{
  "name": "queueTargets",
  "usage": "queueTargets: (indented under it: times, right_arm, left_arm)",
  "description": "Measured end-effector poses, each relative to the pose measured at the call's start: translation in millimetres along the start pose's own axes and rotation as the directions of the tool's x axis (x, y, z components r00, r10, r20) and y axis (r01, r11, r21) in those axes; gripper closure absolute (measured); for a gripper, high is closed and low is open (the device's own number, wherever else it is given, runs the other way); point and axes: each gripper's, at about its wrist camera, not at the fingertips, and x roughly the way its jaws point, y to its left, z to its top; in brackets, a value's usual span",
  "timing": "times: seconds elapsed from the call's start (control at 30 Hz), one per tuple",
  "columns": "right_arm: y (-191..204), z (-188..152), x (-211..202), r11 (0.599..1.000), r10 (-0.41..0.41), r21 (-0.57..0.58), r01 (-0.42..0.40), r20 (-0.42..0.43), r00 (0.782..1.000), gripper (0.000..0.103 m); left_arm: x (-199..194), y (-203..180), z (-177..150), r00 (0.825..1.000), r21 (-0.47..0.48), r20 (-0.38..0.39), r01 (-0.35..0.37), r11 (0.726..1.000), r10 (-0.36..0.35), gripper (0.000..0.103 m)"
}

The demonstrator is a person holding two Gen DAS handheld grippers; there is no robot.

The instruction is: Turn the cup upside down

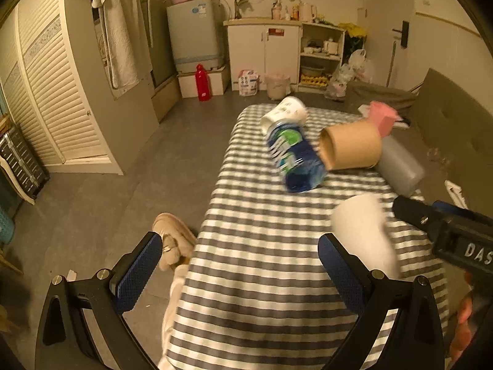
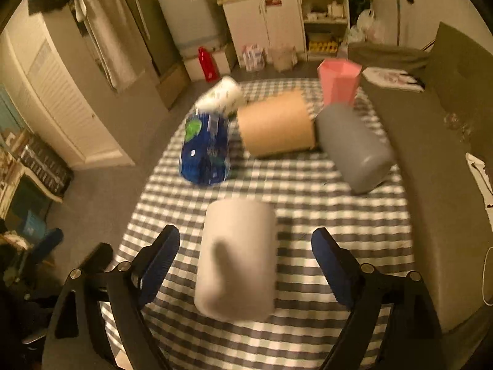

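A white cup (image 2: 237, 259) stands blurred on the grey-and-white checked table (image 2: 308, 185), between the wide-open fingers of my right gripper (image 2: 245, 246); neither finger touches it. It also shows in the left wrist view (image 1: 366, 234), just right of my left gripper's right finger. My left gripper (image 1: 238, 256) is open and empty above the table's near left edge. The right gripper's black body (image 1: 443, 228) enters the left wrist view from the right.
Farther back on the table lie a blue patterned cup (image 2: 206, 151), a white printed cup (image 2: 223, 95), a brown paper cup (image 2: 275, 125) and a grey cup (image 2: 354, 146); a pink cup (image 2: 339, 81) stands behind. A grey sofa (image 2: 446, 123) borders the right side.
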Motion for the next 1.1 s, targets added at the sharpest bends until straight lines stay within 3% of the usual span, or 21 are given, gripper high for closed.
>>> queueTargets:
  times: [0.13, 0.37, 0.53, 0.73, 0.77, 0.8, 0.83, 1.1]
  right_arm:
    - [-22, 1, -41, 0.999, -0.047, 0.018, 0.046, 0.098, 0.994, 0.013]
    - [-61, -19, -73, 0.991, -0.126, 0.065, 0.116, 0.171, 0.977, 0.012]
    - [-85, -34, -70, 0.987, -0.121, 0.12, 0.104, 0.142, 0.982, 0.013]
    - [-108, -38, -55, 0.981, -0.118, 0.165, 0.101, 0.099, 0.988, 0.013]
    - [-109, -38, -52, 0.98, -0.117, 0.17, 0.1, 0.093, 0.989, 0.013]
    - [-111, -37, -47, 0.98, -0.112, 0.176, 0.096, 0.082, 0.99, 0.013]
    - [-112, -35, -43, 0.98, -0.106, 0.179, 0.092, 0.072, 0.992, 0.013]
    - [-98, -24, -24, 0.987, -0.087, 0.141, 0.078, 0.053, 0.995, 0.013]
  left_arm:
    - [-16, -24, 1, 0.999, 0.016, 0.017, 0.049, 0.999, -0.05, 0.0]
    - [-9, -81, -19, 0.992, 0.062, -0.025, 0.125, 0.99, -0.124, 0.0]
    - [20, -96, -32, 0.987, 0.011, -0.087, 0.137, 0.99, -0.136, 0.0]
    - [48, -97, -45, 0.986, -0.006, -0.107, 0.129, 0.992, -0.129, 0.002]
    - [51, -96, -46, 0.984, -0.006, -0.109, 0.14, 0.99, -0.14, 0.007]
    - [53, -96, -46, 0.982, -0.004, -0.115, 0.15, 0.989, -0.15, 0.022]
    - [56, -96, -46, 0.98, -0.002, -0.124, 0.156, 0.988, -0.155, 0.03]
    - [51, -89, -36, 0.971, -0.001, -0.146, 0.189, 0.982, -0.187, 0.03]
